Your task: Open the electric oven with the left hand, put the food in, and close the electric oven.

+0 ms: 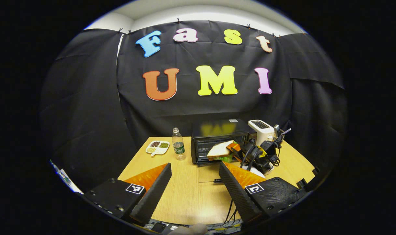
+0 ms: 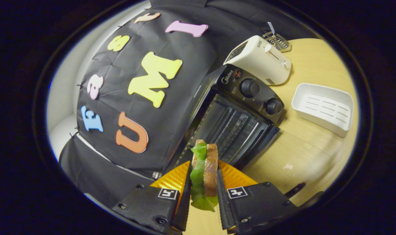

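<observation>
— Since the black electric oven (image 2: 237, 120) stood open, what remained?
— Right gripper (image 2: 203, 182) clamped the lettuce sandwich (image 2: 204, 169) at its mouth; left gripper (image 1: 194, 182) gaped empty. Placing and closing remained.

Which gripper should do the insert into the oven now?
Right. The right gripper is shut on the sandwich, right at the open oven. The left gripper is open, holds nothing and sits back over the table.
</observation>
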Motion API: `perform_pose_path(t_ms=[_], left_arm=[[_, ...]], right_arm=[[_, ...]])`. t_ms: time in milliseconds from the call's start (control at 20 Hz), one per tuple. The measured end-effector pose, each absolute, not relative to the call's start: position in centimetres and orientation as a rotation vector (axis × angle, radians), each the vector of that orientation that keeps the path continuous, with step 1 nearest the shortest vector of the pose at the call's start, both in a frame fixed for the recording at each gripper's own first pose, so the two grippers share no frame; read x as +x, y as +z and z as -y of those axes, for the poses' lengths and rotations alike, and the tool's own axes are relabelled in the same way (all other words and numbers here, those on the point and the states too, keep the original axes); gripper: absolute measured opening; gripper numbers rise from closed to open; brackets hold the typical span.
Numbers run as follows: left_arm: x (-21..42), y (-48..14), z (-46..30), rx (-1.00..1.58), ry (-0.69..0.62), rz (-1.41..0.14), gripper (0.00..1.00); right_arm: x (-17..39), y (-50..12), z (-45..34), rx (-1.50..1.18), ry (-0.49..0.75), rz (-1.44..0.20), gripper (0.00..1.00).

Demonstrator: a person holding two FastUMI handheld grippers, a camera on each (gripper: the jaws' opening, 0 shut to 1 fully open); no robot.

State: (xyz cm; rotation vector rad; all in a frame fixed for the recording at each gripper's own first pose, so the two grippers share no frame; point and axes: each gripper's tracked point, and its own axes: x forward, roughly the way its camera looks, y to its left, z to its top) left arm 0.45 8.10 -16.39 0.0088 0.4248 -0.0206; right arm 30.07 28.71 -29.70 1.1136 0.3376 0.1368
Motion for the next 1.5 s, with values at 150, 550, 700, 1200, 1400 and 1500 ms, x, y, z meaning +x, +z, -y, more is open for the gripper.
perform_pose_path(t_ms=[150, 550, 700, 1200, 1400, 1500], left_arm=[[0.7, -16.4, -8.4, 0.015, -0.026, -0.428, 0.96], [1.3, -17.7, -9.9, 0.003, -0.016, -0.462, 0.96], [1.4, -18.2, -10.4, 0.012, -0.006, -0.471, 0.96], [1.4, -18.7, -10.8, -0.032, 0.018, -0.471, 0.96], [1.7, -18.2, -11.5, -0.006, 0.027, -0.465, 0.96], [1.7, -17.9, -11.7, 0.008, 0.034, -0.445, 0.96]], right_arm=[[33.3, -30.8, -28.8, 1.159, 0.094, -0.33, 0.41], [39.2, -33.1, -27.9, 1.148, 0.012, -0.307, 0.42], [39.6, -33.4, -28.1, 1.026, 0.001, -0.314, 0.42], [37.1, -35.1, -25.9, 0.612, -0.062, -0.43, 0.86], [34.1, -32.6, -23.3, 0.45, -0.051, -0.399, 0.89], [32.1, -30.6, -22.3, 0.388, -0.02, -0.384, 0.95]])
